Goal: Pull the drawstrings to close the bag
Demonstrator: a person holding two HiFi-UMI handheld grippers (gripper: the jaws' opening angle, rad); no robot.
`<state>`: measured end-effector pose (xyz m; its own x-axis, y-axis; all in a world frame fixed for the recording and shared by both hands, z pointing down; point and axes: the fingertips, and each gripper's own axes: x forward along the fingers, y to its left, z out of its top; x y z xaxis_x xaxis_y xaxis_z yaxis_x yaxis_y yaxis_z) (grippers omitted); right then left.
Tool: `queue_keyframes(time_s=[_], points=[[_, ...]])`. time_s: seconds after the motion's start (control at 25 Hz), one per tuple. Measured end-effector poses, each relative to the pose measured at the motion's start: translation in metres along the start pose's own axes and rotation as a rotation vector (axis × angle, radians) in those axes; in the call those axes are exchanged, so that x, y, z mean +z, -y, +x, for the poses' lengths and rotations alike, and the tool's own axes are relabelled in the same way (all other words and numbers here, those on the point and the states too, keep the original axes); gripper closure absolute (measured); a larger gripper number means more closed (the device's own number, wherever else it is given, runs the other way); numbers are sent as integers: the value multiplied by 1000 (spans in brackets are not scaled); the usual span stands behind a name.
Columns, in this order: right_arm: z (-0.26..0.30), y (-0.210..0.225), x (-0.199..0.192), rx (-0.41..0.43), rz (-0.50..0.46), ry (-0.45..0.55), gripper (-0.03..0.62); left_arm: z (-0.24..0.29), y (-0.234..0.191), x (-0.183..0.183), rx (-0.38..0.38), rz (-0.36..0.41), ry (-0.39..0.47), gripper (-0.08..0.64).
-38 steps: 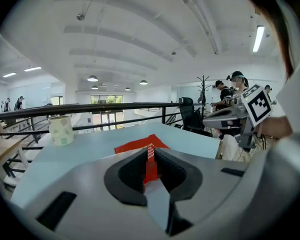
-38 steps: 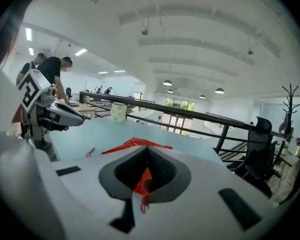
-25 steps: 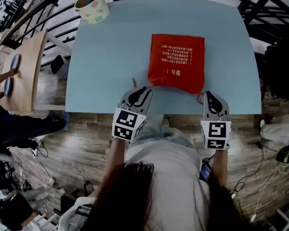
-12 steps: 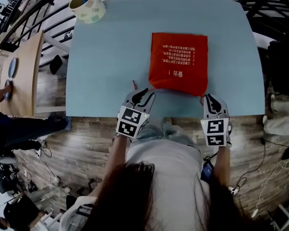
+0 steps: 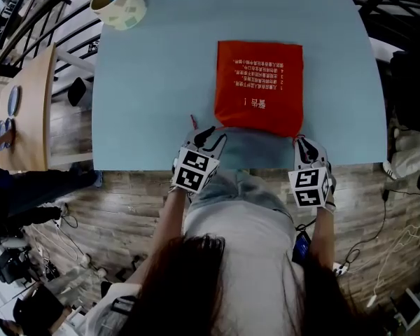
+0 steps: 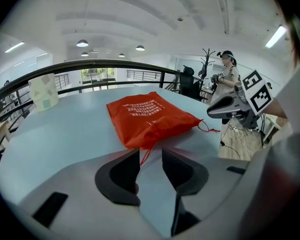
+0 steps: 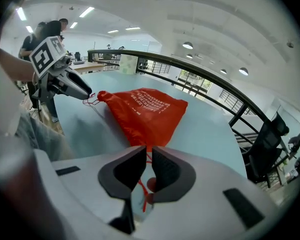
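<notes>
The red drawstring bag (image 5: 259, 82) lies flat on the light blue table (image 5: 154, 82), its gathered mouth toward me. At the bag's near left corner is my left gripper (image 5: 208, 140). Its jaws have just been opening and now stand open (image 6: 151, 159), and the left drawstring (image 6: 146, 153) runs loose between them. At the near right corner my right gripper (image 5: 304, 148) is shut on the right drawstring (image 7: 141, 190), which trails back between the pads (image 7: 149, 156). Each gripper shows in the other's view: the right gripper (image 6: 229, 106), the left gripper (image 7: 70, 86).
A pale cup (image 5: 117, 4) holding coloured bits stands at the table's far left corner. A black railing (image 7: 205, 74) runs beyond the far edge. The near edge of the table is right under both grippers, with wooden floor (image 5: 112, 215) below. People stand in the background (image 6: 226, 74).
Both grippers have sunk toward the table at the bag's near corners. The left jaws have spread apart off the string. The right jaws stay closed on theirs.
</notes>
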<state>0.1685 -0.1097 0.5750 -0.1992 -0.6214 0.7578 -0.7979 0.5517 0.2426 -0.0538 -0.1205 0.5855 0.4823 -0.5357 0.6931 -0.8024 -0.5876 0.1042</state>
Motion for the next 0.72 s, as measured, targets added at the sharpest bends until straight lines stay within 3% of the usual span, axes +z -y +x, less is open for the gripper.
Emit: queue_keyframes(time_s=[0.44,0.72], points=[[23,-8,-14,43,-63,-76,479,24,-9,-15,-13,-2,-67,422],[36,-8,-20,51,-108,-117,465,39,-9,-22,-31,22,-123,420]])
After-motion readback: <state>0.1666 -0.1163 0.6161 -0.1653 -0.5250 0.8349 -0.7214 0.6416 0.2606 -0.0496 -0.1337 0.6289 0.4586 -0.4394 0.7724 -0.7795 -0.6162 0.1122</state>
